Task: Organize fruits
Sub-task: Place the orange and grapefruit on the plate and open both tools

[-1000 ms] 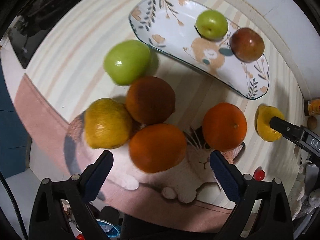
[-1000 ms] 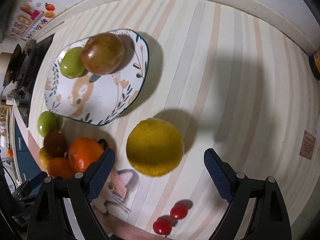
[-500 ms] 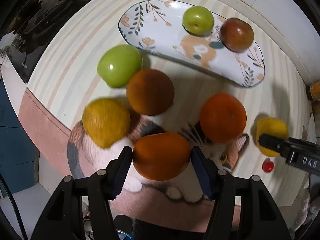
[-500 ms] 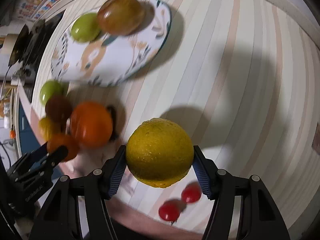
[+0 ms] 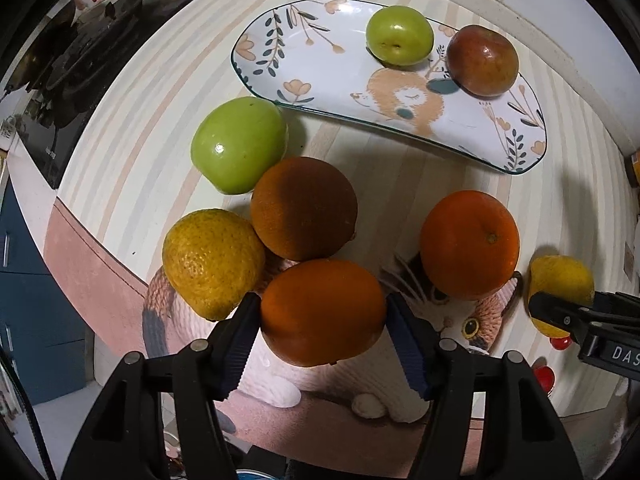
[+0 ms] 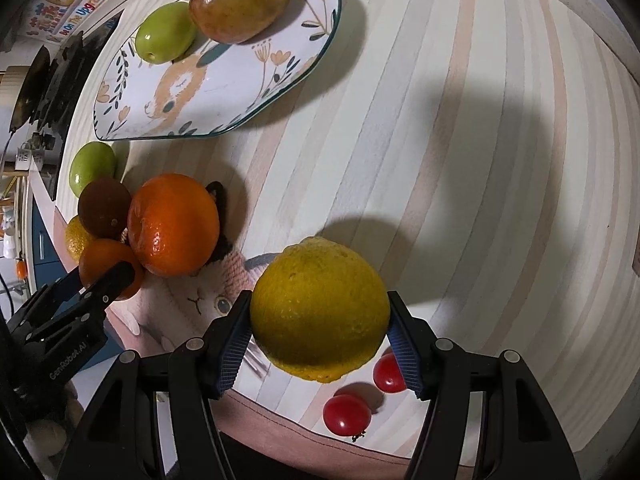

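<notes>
My left gripper [image 5: 322, 334] is shut on an orange [image 5: 323, 312] at the near edge of the fruit pile. My right gripper [image 6: 320, 338] is shut on a yellow citrus [image 6: 319, 312], which also shows in the left wrist view [image 5: 560, 280], and holds it above the mat. A floral plate [image 5: 320, 68] at the back holds a small green fruit [image 5: 399, 35] and a red-brown fruit [image 5: 482, 60]. A green apple [image 5: 238, 144], a dark orange [image 5: 303, 208], a yellow-green citrus [image 5: 212, 262] and another orange [image 5: 469, 243] lie on the mat.
Two cherry tomatoes [image 6: 346, 414] lie under the right gripper near the mat's front edge. A striped mat [image 6: 480, 160] with a cat picture [image 5: 460, 316] covers the table. A dark stove [image 5: 80, 64] is at the far left. A white wall edge [image 5: 560, 20] runs behind the plate.
Both grippers closed from open: the left on the near orange, the right on the yellow citrus. The right gripper has lifted its citrus off the mat, and two tomatoes show beneath.
</notes>
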